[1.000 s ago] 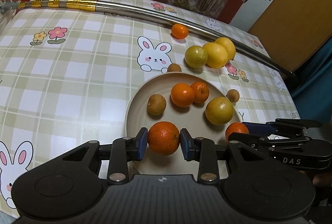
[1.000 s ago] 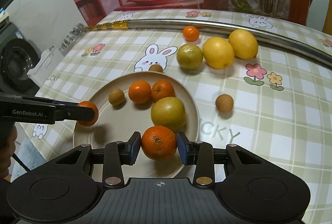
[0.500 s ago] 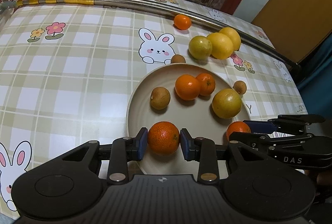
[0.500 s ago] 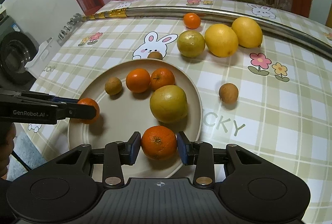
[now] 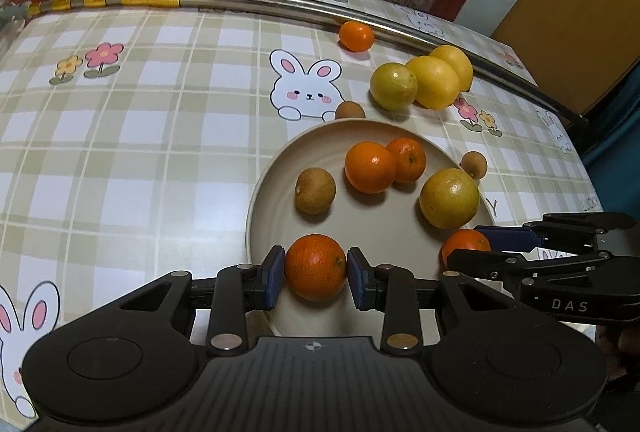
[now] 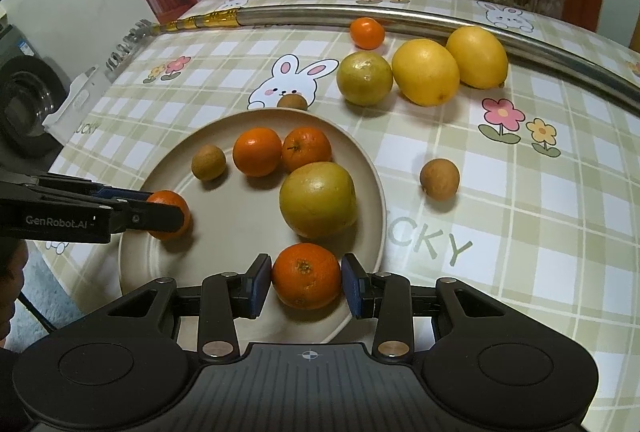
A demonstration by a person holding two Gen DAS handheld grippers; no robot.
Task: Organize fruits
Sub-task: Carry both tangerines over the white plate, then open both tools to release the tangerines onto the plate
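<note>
My left gripper is shut on an orange low over the near rim of the beige plate. My right gripper is shut on a second orange over the plate's near edge. Each gripper shows in the other's view, coming in from the side with its orange. On the plate lie two oranges, a large yellow-green citrus and a small brown fruit.
On the checked tablecloth beyond the plate lie a small orange, a greenish lemon, two yellow lemons and two small brown fruits. A metal pole crosses the table's far side.
Both grippers keep the same grip on their oranges. The views have shifted slightly, with the grippers a little closer to the plate.
</note>
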